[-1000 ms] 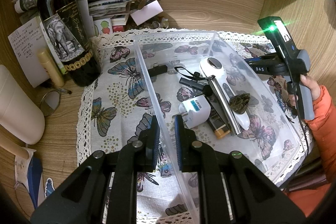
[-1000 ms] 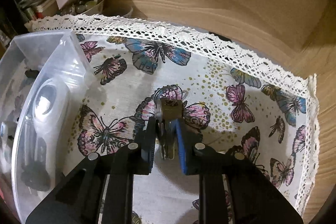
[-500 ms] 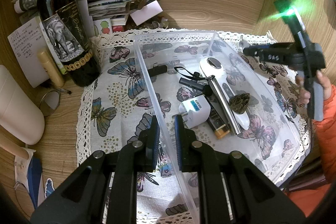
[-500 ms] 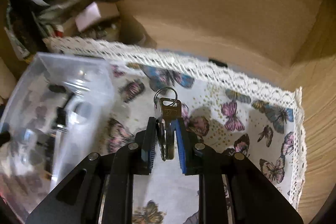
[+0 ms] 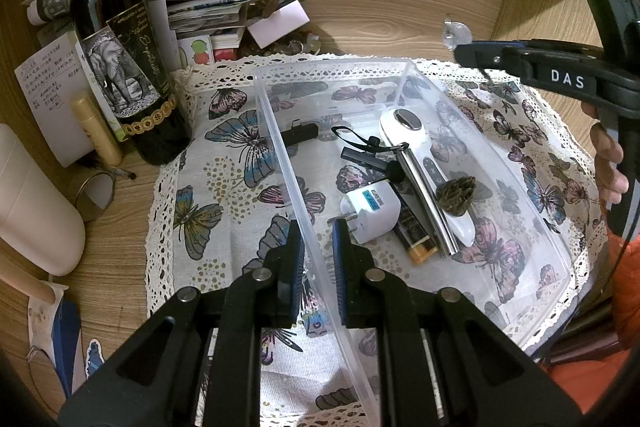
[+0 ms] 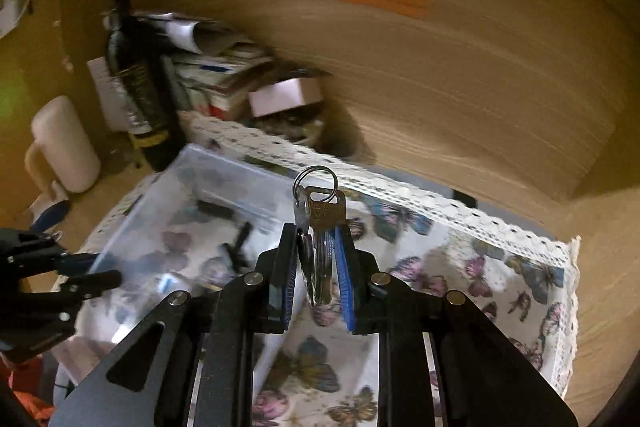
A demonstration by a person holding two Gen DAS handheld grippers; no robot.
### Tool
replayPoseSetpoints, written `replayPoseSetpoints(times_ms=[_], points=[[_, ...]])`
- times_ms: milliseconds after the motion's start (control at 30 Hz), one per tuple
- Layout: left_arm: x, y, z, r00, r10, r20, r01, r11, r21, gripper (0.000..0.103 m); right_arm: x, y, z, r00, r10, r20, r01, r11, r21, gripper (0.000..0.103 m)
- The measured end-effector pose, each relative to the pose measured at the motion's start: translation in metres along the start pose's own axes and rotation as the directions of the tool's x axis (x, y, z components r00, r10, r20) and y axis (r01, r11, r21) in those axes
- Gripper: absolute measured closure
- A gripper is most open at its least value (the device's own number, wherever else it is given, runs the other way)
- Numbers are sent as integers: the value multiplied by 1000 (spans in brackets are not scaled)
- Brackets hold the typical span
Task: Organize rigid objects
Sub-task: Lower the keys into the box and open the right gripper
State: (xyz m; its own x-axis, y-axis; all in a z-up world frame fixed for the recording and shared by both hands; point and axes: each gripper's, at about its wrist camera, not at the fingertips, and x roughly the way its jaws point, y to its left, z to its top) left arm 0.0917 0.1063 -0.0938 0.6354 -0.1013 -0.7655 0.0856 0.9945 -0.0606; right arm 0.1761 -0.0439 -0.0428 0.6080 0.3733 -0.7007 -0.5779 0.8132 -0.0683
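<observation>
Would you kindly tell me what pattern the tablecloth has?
Colourful butterflies on the white, lace-edged tablecloth; clearest in the left wrist view.

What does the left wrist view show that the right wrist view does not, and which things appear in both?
Only the left wrist view shows the white plug adapter and the dark pine cone sharply inside the box, with the left gripper clamping its wall. Only the right wrist view shows the bunch of metal keys held by the right gripper. Both show the clear plastic box, the dark wine bottle and the butterfly cloth.
</observation>
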Motion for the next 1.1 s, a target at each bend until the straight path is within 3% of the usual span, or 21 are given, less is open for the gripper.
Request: replayPoseSetpoints(times_ms=[500, 667, 733, 867, 1000, 1100], points=[[-1, 0, 0, 1000, -3, 1, 3, 1000, -2, 90, 47, 42, -11, 978, 137, -158, -146, 988, -50, 86], [-1, 0, 0, 1000, -5, 1, 5, 1000, -3, 90, 56, 47, -14, 972, 138, -188, -149, 988, -44, 86], [-2, -1, 0, 1000, -4, 3, 4, 1000, -2, 90, 54, 45, -14, 974, 134, -184, -143, 989, -39, 85], [-4, 0, 1, 1000, 1, 9, -1, 1000, -2, 90, 45, 39, -12, 979, 134, -151, -139, 990, -25, 67], [-11, 1, 2, 1000, 8, 30, -8, 1000, -7, 90, 27, 34, -11, 988, 114, -100, -117, 993, -23, 64], [-21, -2, 4, 998, 18, 54, -18, 1000, -1, 90, 10, 28, -12, 993, 106, -50, -107, 994, -2, 56]])
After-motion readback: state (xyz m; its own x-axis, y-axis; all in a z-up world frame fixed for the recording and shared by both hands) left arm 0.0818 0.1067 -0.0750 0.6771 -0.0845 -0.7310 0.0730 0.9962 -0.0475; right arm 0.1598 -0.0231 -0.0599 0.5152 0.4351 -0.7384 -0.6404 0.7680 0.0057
